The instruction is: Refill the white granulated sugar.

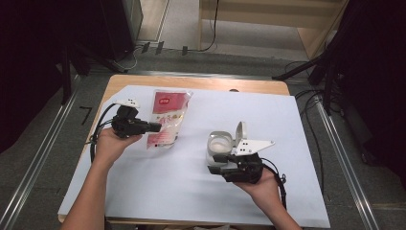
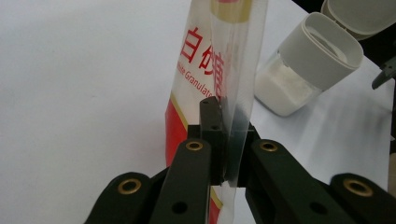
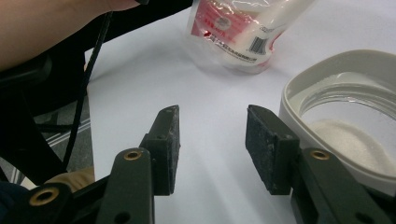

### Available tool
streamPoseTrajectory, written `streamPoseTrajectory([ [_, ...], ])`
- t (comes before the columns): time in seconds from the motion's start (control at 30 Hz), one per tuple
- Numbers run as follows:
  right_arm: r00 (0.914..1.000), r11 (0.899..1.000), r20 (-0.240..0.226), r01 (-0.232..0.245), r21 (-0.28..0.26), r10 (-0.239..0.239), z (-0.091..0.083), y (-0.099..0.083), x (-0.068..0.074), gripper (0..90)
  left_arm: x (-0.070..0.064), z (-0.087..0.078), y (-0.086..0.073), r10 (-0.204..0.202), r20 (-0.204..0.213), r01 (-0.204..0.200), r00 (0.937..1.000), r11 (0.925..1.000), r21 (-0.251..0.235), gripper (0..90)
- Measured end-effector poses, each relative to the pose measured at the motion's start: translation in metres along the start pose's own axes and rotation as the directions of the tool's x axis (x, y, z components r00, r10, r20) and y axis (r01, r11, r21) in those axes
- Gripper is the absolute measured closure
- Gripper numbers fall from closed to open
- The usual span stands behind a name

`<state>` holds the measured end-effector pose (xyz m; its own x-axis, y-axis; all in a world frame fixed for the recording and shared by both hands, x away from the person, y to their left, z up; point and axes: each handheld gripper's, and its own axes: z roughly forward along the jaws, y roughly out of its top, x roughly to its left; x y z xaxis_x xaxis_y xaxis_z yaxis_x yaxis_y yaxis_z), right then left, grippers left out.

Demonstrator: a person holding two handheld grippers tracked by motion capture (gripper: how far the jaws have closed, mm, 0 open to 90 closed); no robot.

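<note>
**Sugar bag pinched in left tongs beside an open jar**

A person works at a bench [image 1: 143, 81] covered by a white sheet [image 1: 158, 187], with one set of tongs in each hand. The left tongs [image 1: 155, 127], held at the left side of the sheet, are closed on the edge of a red-and-clear sugar bag [image 1: 167, 117]; in the left gripper view the two black jaws meet on the thin clear film of the bag [image 2: 219, 84], which rises between them with red lettering on its face. From above, the bag lies on the far left part of the sheet, its red top toward the far edge and its near end by the tongs.

To the right and nearer the person stands a clear jar [image 1: 218, 146] with a pale grey collar and a flip lid [image 1: 241, 132] tipped up and open on its far right side. White granules lie in the bottom of the jar [image 3: 345, 140], as the right gripper view shows. The right tongs [image 3: 212, 140] are open and hold nothing; their jaws stand well apart over bare sheet, the right-hand one just beside the jar's collar. In the high view the right tongs [image 1: 216, 162] sit at the near side of the jar, a grey three-cornered plate on top of them. Bag and jar are apart, with bare sheet between them.
</note>
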<state>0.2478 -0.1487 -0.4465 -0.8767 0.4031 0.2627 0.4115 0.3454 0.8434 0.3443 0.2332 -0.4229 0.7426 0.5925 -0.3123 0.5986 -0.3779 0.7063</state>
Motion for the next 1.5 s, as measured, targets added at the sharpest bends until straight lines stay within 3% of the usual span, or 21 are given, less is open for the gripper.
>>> streamPoseTrajectory([
  [0.4, 0.9999, 1.0, 0.015, 0.0, -0.001, 0.0, 0.0, -0.001, -0.002, 55.5, 0.002, -0.007, -0.014, 0.011, -0.004, -0.011, 0.9999, 0.9999, -0.002, 87.6],
  [0.83, 0.9998, 1.0, 0.02, -0.001, 0.001, 0.001, -0.001, -0.001, -0.003, 55.5, 0.004, -0.011, -0.015, 0.008, 0.01, -0.008, 0.9999, 0.9997, -0.021, 85.3],
  [1.07, 0.9996, 1.0, 0.027, 0.002, 0.003, -0.002, -0.001, -0.001, -0.003, 55.5, 0.003, -0.013, -0.015, 0.041, -0.002, -0.041, 0.9991, 0.9979, -0.05, 80.1],
  [1.13, 0.9996, 1.0, 0.028, 0.002, 0.004, -0.002, -0.001, -0.001, -0.003, 55.5, 0.003, -0.014, -0.015, 0.031, 0.002, -0.031, 0.9995, 0.9978, -0.058, 79.9],
  [1.2, 0.9996, 1.0, 0.028, 0.001, 0.003, -0.001, -0.001, -0.001, -0.004, 55.5, 0.004, -0.015, -0.014, 0.015, 0.01, -0.015, 0.9998, 0.9978, -0.064, 73.4],
  [1.23, 0.9995, 1.0, 0.03, 0.004, 0.002, -0.004, -0.001, -0.001, -0.004, 55.5, 0.005, -0.016, -0.013, 0.003, 0.012, -0.002, 0.9999, 0.9971, -0.076, 73.4],
  [1.33, 0.9996, 1.0, 0.028, 0.001, 0.002, -0.001, -0.001, -0.001, -0.004, 55.5, 0.004, -0.02, -0.012, 0.023, 0.0, -0.023, 0.9997, 0.9952, -0.095, 75.4],
  [1.5, 0.9996, 1.0, 0.03, 0.004, 0.005, -0.005, -0.001, -0.001, -0.003, 55.6, 0.003, -0.024, -0.011, 0.019, -0.01, -0.02, 0.9998, 0.9941, -0.107, 78.2],
])
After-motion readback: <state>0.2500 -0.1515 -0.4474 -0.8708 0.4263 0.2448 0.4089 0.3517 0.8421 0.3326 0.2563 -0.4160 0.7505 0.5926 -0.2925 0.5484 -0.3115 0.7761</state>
